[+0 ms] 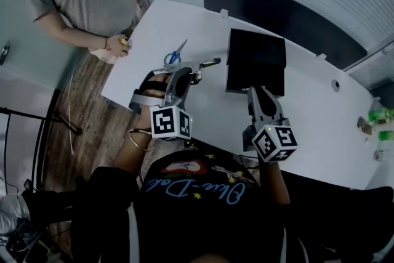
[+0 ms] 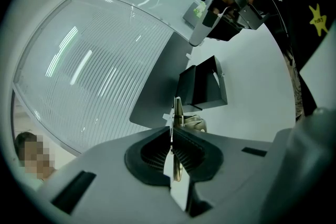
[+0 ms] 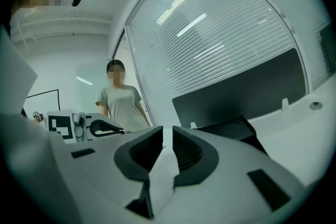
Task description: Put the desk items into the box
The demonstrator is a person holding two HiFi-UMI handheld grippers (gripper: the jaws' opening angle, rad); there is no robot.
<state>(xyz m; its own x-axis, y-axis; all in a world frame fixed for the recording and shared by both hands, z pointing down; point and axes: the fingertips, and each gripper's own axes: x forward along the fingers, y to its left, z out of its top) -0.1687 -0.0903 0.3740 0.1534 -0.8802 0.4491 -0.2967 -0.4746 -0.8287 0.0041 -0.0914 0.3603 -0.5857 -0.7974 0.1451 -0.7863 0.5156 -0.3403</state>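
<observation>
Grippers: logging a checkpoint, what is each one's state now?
Left gripper: closed on a thin brass-coloured metal item.
Right gripper: open, empty.

No print reads for sure: the pale blue cursive on the dark shirt (image 1: 191, 191) just behind both claws is too warped to spell out, and the cubes on the left claw (image 1: 198, 74) and right claw (image 1: 254, 94) carry only black-and-white square markers.

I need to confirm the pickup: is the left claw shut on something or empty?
Shut: the left claw pinches a thin metallic item, which sticks out past its pads toward the black box.
</observation>
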